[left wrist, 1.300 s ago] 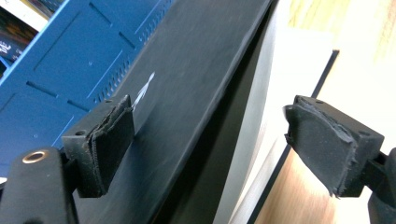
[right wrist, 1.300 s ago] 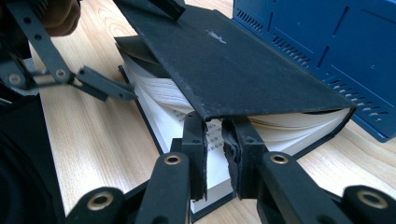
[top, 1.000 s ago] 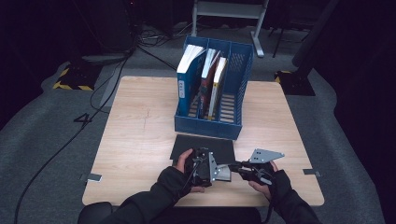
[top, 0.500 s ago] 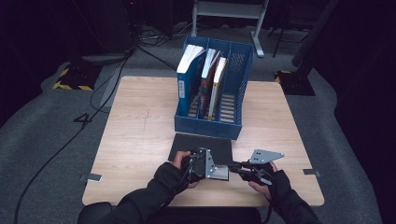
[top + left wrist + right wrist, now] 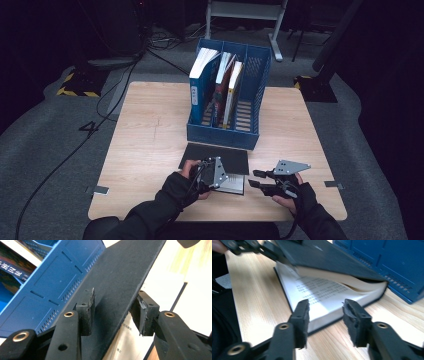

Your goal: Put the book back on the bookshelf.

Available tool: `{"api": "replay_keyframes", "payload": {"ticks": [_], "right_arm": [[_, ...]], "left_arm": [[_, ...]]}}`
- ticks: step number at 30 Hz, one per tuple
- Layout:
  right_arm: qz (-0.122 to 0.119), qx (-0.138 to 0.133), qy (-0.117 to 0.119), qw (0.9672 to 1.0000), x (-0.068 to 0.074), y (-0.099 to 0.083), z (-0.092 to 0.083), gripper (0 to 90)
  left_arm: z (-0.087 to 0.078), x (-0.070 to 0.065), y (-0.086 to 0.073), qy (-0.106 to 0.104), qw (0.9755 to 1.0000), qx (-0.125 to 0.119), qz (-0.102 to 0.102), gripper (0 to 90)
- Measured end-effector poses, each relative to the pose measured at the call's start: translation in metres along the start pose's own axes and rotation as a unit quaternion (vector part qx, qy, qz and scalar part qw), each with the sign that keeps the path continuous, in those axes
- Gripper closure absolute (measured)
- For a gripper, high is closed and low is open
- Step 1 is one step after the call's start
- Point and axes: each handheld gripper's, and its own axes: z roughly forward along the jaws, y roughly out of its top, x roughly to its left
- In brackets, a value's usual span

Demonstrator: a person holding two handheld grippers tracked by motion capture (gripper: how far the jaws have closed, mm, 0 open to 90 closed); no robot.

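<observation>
Right gripper: nearest the person on the counter's near right in the high view; its jaws have just been opening and stand apart with nothing between them, pointing at the book's page edge in the right gripper view.
Left gripper: on the near middle of the counter, at the book's near edge; its jaws have just been closing, and the left gripper view shows the raised black cover running between the two pads, one on each face.
Book: a black hardback lying flat on the counter just in front of the file rack.
High view alone: the book reads as a dark slab with a pale strip of page at its near right corner.
Right gripper view adds: the cover is lifted off the printed pages, with a wedge of leaves fanned under it.
Left gripper view adds: print on a page below the cover, too small to read.
File rack: blue, slotted, standing upright behind the book, near it; its wall fills the background of both gripper views.
Standing books: three volumes leaning in the rack's left compartments, seen from above.
</observation>
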Motion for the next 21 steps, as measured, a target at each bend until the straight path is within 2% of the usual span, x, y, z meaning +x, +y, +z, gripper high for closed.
{"api": "replay_keyframes", "payload": {"ticks": [3,4,7,10,12,14,19,21], "right_arm": [[0.000,0.012,-0.017,0.9998,-0.006,-0.004,0.000,50.8],[0.004,0.012,-0.015,0.9998,-0.007,-0.005,0.000,50.3],[0.006,0.018,-0.022,0.9996,-0.010,-0.006,0.001,47.7],[0.007,0.019,-0.030,0.9993,-0.012,-0.006,0.000,46.4],[0.011,0.023,-0.030,0.9992,-0.014,-0.008,0.001,46.1],[0.013,0.029,-0.037,0.9988,-0.016,-0.008,0.002,46.1],[0.015,0.032,-0.034,0.9988,-0.018,-0.009,0.004,46.2],[0.015,0.032,-0.035,0.9987,-0.018,-0.009,0.004,46.2]], "left_arm": [[-0.003,0.004,-0.003,-0.004,0.9998,-0.018,-0.012,56.5],[-0.005,0.006,-0.004,-0.003,0.9995,-0.024,-0.022,56.6],[-0.007,0.011,-0.005,-0.008,0.9988,-0.037,-0.032,56.7],[-0.010,0.015,-0.008,-0.015,0.9973,-0.051,-0.051,56.8],[-0.012,0.018,-0.010,-0.020,0.9960,-0.059,-0.065,56.7],[-0.014,0.021,-0.012,-0.024,0.9948,-0.065,-0.075,56.7],[-0.020,0.027,-0.016,-0.030,0.9921,-0.077,-0.095,56.7],[-0.024,0.032,-0.020,-0.038,0.9893,-0.088,-0.110,56.7]]}}
